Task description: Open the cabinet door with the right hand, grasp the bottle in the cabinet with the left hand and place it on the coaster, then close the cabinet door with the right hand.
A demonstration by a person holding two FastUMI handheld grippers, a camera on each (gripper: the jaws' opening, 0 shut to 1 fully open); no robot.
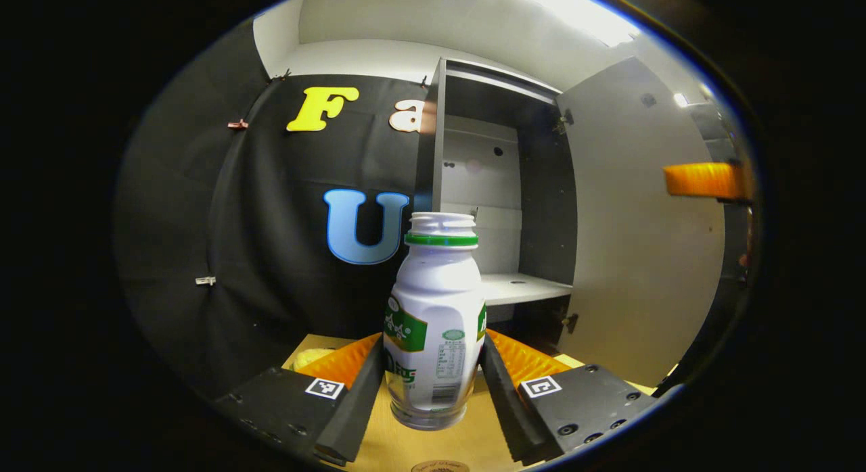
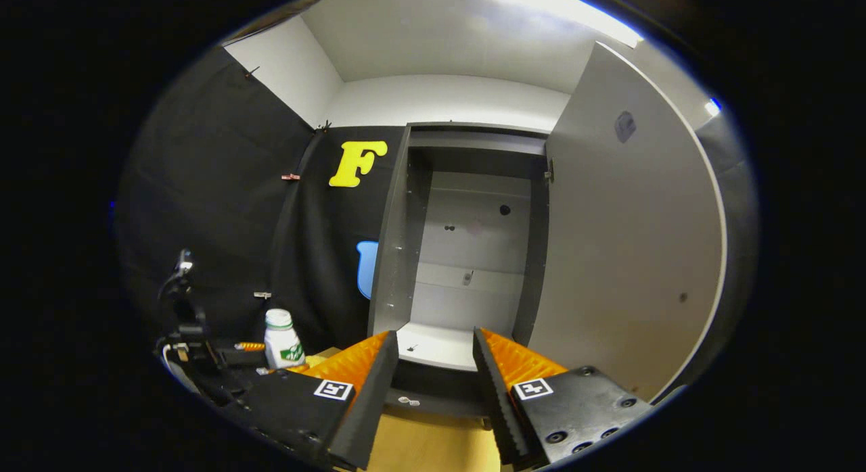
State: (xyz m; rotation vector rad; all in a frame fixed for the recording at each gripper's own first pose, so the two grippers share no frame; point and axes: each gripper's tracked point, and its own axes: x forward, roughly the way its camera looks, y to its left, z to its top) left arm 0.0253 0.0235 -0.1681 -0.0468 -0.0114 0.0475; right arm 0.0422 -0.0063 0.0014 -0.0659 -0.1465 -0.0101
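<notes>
bottle: white bottle [image 1: 436, 323] with a green neck ring, no cap that I can see, standing upright, so its long axis runs straight 6-to-12 in the left gripper view

left gripper: left gripper [image 1: 433, 370] has both fingers pressed on the bottle's lower body, one at its 9 and one at its 3, jaws closed about as far as the bottle's width allows

height: I can see the bottle's clear base with tabletop [image 1: 399, 445] behind it, so I'd guess it's carried a bit above the wood, can't be sure

coaster: round rim of what I take for the coaster [image 1: 440, 466] peeks in at dead 6 o'clock, right under the bottle; that's the relation that matters, the drop looks like mostly straight down and slightly back toward the hand, no sideways shuffle needed

right gripper: right gripper [image 2: 427, 374] is parted fairly wide with nothing between the fingers, pointed at the open cabinet [image 2: 467, 255]

door: cabinet door [image 2: 622, 242] is swung wide, out at 3 o'clock from the right gripper's fingers, and close; the right hand is clearly the nearer one for shutting it

who's where: from the right gripper view the bottle [image 2: 282, 348] and the other gripper sit off at 9 o'clock, well clear of the door's swing I reckon

stage: bottle's out of the cabinet, not set down yet, door not shut
</notes>
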